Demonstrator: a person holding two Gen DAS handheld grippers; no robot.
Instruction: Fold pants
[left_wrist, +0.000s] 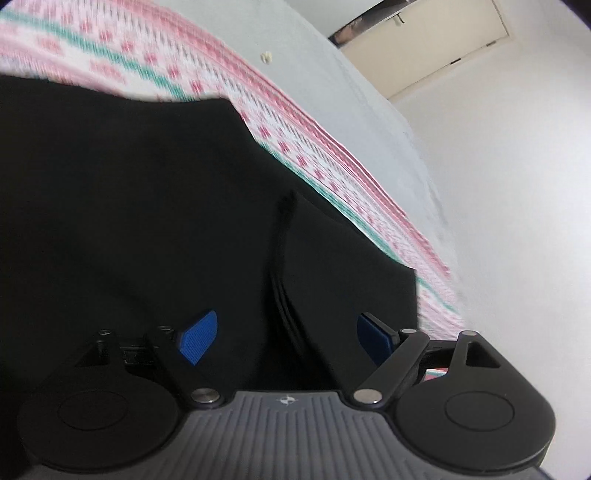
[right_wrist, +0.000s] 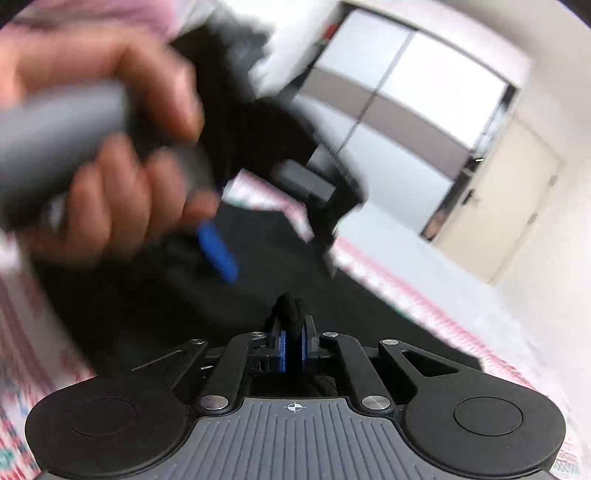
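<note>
The black pants (left_wrist: 147, 203) lie on a pink, white and green patterned cloth (left_wrist: 155, 55). My left gripper (left_wrist: 284, 336) is open just above the pants, with a raised fold of the fabric (left_wrist: 282, 258) between its blue pads (left_wrist: 197, 338). In the right wrist view my right gripper (right_wrist: 292, 349) is shut on a pinched ridge of the black pants (right_wrist: 369, 306). The left gripper also shows there (right_wrist: 280, 258), blurred, held by a hand (right_wrist: 110, 166) above the pants.
The patterned cloth (right_wrist: 406, 291) lies on a pale grey surface (left_wrist: 332, 92). A white wall (left_wrist: 517, 203) and a cream door (left_wrist: 443, 48) stand beyond it. The right wrist view shows a large window (right_wrist: 406, 92) and a door (right_wrist: 498, 206).
</note>
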